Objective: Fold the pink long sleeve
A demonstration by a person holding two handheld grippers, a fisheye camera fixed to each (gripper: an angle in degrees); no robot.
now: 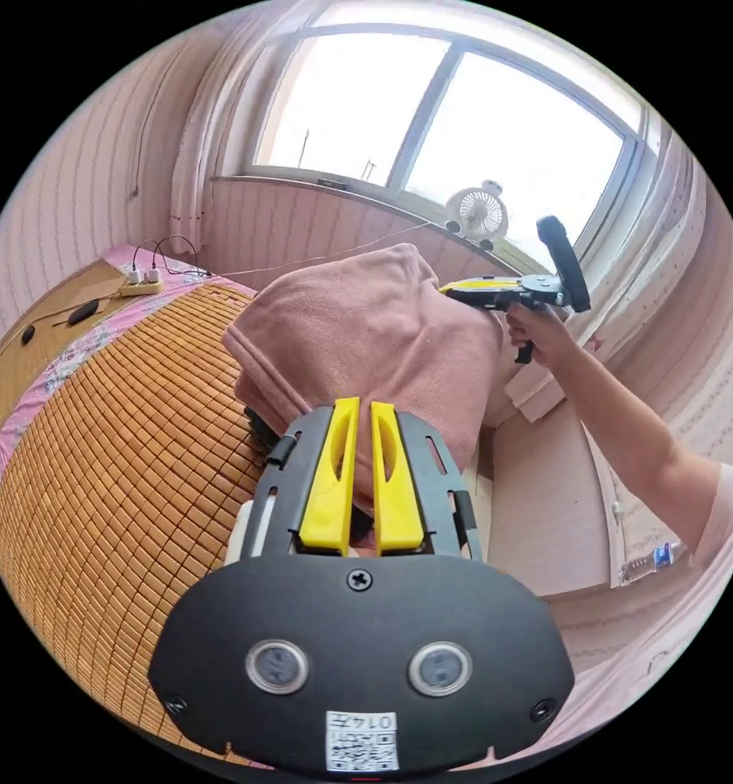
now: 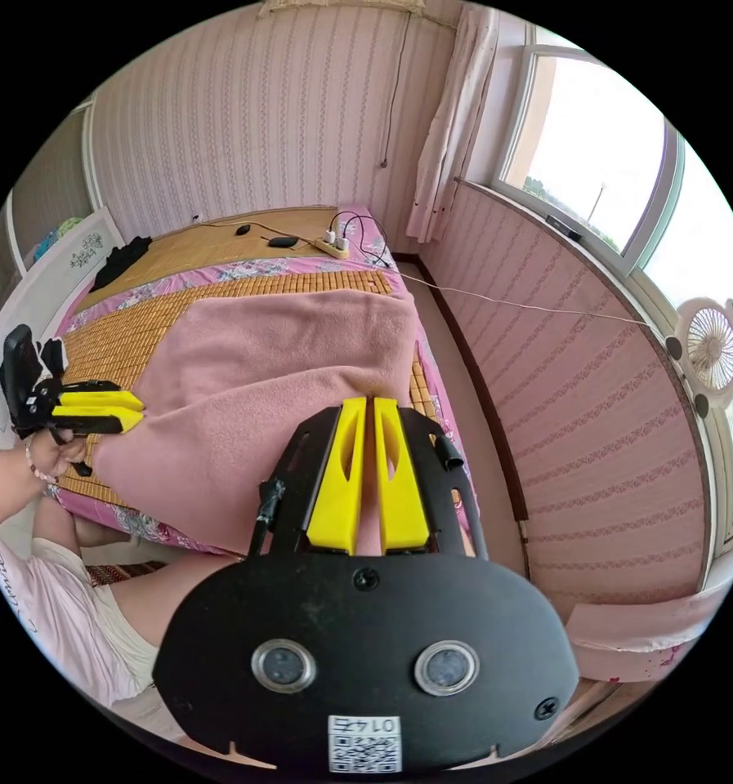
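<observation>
Pink fleece, the long sleeve [image 2: 268,392], hangs stretched between the two tools above the bamboo mat [image 1: 113,457] on the bed. The left hand-held gripper [image 1: 364,408] has its yellow jaws nearly closed on one edge of the cloth, and the right hand-held gripper [image 2: 368,408] pinches the other edge the same way. A small fan [image 1: 478,212] stands on the window sill.
</observation>
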